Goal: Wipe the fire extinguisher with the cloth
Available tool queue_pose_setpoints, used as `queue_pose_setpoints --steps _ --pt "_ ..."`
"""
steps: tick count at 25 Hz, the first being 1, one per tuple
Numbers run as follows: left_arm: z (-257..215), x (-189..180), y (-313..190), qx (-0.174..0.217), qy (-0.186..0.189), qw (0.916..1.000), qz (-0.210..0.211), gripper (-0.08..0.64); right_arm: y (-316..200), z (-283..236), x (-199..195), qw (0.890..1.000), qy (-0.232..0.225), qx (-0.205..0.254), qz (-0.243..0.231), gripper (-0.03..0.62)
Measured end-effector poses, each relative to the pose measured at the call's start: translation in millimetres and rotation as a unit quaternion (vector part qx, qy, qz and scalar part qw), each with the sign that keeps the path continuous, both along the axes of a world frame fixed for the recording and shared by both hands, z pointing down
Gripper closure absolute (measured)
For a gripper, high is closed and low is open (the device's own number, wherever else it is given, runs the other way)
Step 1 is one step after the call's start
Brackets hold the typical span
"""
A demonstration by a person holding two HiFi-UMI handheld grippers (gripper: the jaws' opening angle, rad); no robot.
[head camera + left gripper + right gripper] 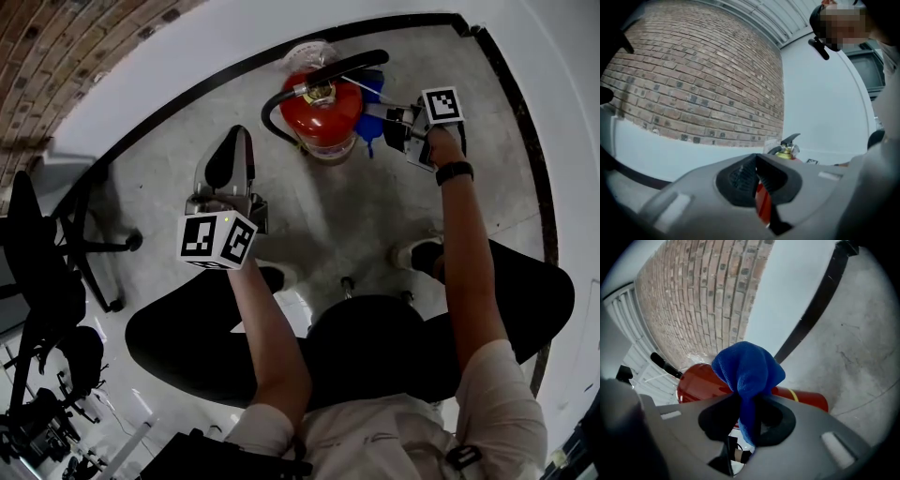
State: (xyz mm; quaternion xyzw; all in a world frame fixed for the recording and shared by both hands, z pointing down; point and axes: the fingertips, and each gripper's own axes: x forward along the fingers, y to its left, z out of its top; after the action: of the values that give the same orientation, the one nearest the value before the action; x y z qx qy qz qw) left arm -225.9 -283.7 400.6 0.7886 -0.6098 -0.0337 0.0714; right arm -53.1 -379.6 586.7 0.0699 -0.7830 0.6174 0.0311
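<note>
A red fire extinguisher (321, 114) with a black handle and hose stands upright on the grey floor by the wall. My right gripper (386, 120) is at its right side, shut on a blue cloth (375, 91) that lies against the cylinder. In the right gripper view the cloth (750, 371) bunches out of the shut gripper (747, 416), with the extinguisher (701, 383) right behind it. My left gripper (234, 142) hangs to the left of the extinguisher, apart from it, shut on nothing. The left gripper view shows the gripper (755, 180) closed, the extinguisher (788, 149) beyond.
A brick wall (693, 84) and a white wall with a black baseboard stripe (187, 84) close off the corner behind the extinguisher. Black office chairs (42, 272) stand at the left. The person's shoes (417, 255) rest on the floor near the extinguisher.
</note>
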Motion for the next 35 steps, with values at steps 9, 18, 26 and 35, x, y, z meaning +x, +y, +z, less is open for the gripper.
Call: queue_pose_setpoints --steps 9,18,26,35 --pt "11.6 -13.5 -17.5 -0.024 -0.007 0.9994 -0.024 0.558 14.6 122.8 2.8 0.994 0.075 -0.074 -0.035 0.517" --pt "28.3 -28.4 -30.0 -0.043 -0.014 0.9981 -0.042 0.558 93.1 234.9 -3.1 0.939 0.251 -0.080 -0.219 0.515" --pt "12.3 -56.3 -34.8 -0.012 -0.005 0.9986 -0.050 0.558 -22.4 125.2 20.1 0.947 0.229 0.090 -0.205 0.512" --pt "-4.7 -83.6 -51.8 0.001 0.015 0.9986 -0.050 0.558 -90.4 -155.7 -78.2 0.848 0.101 0.333 -0.399 0.511"
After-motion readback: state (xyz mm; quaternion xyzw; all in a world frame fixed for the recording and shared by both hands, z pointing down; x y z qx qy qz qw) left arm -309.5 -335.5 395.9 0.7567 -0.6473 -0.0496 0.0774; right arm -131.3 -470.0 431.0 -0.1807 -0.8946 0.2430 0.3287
